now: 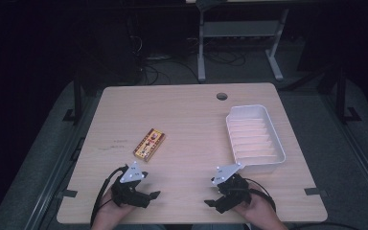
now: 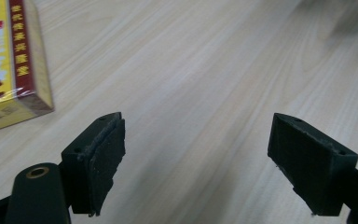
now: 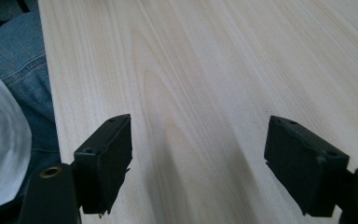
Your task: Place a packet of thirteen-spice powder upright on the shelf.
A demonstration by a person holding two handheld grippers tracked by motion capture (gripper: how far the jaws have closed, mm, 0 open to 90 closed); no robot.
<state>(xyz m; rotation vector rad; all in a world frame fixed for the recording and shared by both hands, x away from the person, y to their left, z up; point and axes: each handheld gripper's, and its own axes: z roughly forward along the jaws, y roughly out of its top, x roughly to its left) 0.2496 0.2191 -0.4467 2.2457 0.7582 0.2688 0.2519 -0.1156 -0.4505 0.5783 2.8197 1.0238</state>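
Table: a pale wooden table [image 1: 191,115] with a round cable hole [image 1: 222,96] near its far edge, at about 1 o'clock from the table's middle.

Box: a flat yellow-and-red box [image 1: 149,144] lies on the wood at about 8 o'clock from the table's middle, its long side running from near-left to far-right. In the left gripper view the box [image 2: 14,65] fills the upper left corner – yellow face, dark red band with printed characters, clear wrap catching the light.

Tray: a white ribbed tray [image 1: 278,139] sits at about 3 o'clock from the table's middle, near the right edge, well apart from the box.

Left gripper: the left gripper [image 1: 148,195] rests low at the near edge, at about 6 o'clock from the box and near it, not touching. Its jaws stand wide apart with only bare wood between them – released, holding nothing. Left gripper view: left gripper [image 2: 196,154], pads spread, the box off to 10 o'clock.

Right gripper: the right gripper [image 1: 213,202] sits at the near edge, at about 7 o'clock from the tray, its grey plate just beside the tray's near corner. Jaws spread, nothing between them. Right gripper view: right gripper [image 3: 198,154] over bare wood; blue denim [image 3: 23,84] and white cloth [image 3: 0,149] of the person at the left edge.

Hands: the person's hands come in from the bottom edge, one behind each gripper.
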